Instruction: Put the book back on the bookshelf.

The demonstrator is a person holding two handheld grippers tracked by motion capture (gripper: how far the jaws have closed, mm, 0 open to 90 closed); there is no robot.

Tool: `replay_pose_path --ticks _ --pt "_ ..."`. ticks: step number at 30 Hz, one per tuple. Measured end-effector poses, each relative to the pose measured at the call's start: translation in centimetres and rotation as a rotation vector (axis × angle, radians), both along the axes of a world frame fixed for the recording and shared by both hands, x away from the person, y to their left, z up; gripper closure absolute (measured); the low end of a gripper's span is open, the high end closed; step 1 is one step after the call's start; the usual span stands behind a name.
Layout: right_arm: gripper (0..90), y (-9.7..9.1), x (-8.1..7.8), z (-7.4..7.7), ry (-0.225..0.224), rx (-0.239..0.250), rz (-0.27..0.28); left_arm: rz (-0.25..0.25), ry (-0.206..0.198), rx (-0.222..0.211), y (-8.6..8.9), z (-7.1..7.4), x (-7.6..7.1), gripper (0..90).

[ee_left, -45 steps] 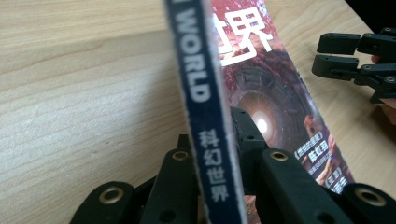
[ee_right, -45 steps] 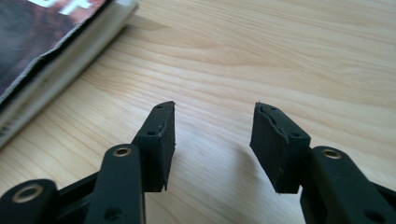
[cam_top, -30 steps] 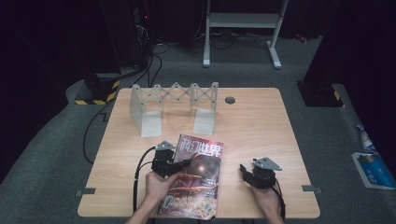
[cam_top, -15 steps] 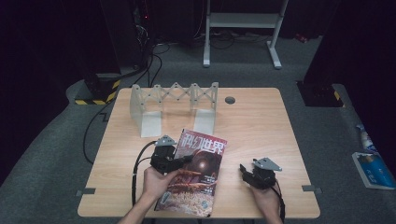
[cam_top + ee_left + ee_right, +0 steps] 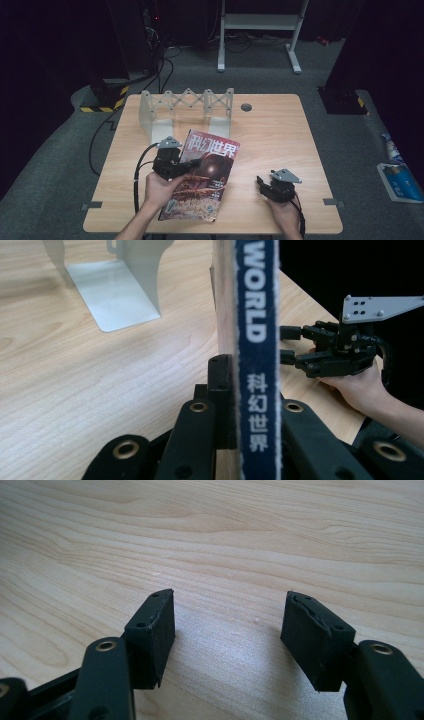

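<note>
One magazine (image 5: 205,175) is in hand: the left tongs (image 5: 186,167) are clamped on its left edge, near the spine, and the cover is tilted up off the bench (image 5: 280,130) on that side, its lower right corner down near the bench's front edge. In the left gripper view the magazine (image 5: 255,340) stands edge-on between the two black jaws, the blue spine with white lettering running straight up from the grip, pads pressed on either side. The right tongs (image 5: 261,182) sit to the right of the magazine, well apart from it, low over the bare wood; their jaws stand wide apart with nothing between them, as the right gripper view shows (image 5: 227,630). Behind the magazine, toward the far edge of the bench, stands one grey rack (image 5: 187,107) with a zigzag lattice top and flat plates at its feet; one plate (image 5: 117,295) lies just beyond the magazine's top edge. Counted: one magazine, one rack, two tongs, one small dark disc (image 5: 245,106) right of the rack.
</note>
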State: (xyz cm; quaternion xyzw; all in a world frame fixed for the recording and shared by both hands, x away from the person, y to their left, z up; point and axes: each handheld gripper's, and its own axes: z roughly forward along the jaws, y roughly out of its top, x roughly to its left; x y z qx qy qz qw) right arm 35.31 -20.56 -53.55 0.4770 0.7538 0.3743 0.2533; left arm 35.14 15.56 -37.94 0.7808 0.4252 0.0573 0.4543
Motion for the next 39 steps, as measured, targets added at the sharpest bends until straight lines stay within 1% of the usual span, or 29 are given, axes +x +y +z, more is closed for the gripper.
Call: replay_pose_path --ticks 7,13,20,23,26,27,30,31,36,37,39 --pt "38.2 0.0 0.0 0.0 0.001 0.001 0.0 0.011 -0.01 0.037 0.6 1.1 0.6 83.9" --pt "38.2 0.0 0.0 0.0 0.001 0.003 0.0 0.02 -0.027 0.053 0.7 2.2 1.1 83.9" --pt "38.3 0.0 0.0 0.0 0.0 0.002 0.0 0.028 -0.045 0.099 0.8 3.4 1.9 83.9" --pt "38.3 0.0 0.0 0.0 0.0 0.002 0.001 0.032 -0.046 0.118 0.9 3.8 2.2 83.9" --pt "38.3 0.0 0.0 0.0 0.0 0.003 0.001 0.039 -0.037 0.13 1.0 4.1 2.4 83.8" --pt "38.3 0.0 0.0 0.0 0.0 0.003 0.001 0.04 -0.039 0.14 1.2 4.3 2.6 83.9" --pt "38.3 0.0 0.0 0.0 0.001 0.003 0.002 0.043 -0.038 0.146 1.3 4.5 2.7 83.9" --pt "38.3 0.0 0.0 0.0 -0.002 0.002 0.004 0.046 -0.038 0.156 1.6 4.8 2.9 83.8" --pt "38.3 0.0 0.0 0.0 -0.003 0.001 0.004 0.067 -0.034 0.172 2.4 5.5 3.2 83.8" --pt "38.3 0.0 0.0 0.0 -0.004 0.0 0.004 0.074 -0.029 0.167 2.5 5.5 3.3 83.8" --pt "38.3 0.1 0.0 0.0 -0.002 0.002 0.003 0.081 -0.027 0.174 2.8 5.7 3.5 83.8"
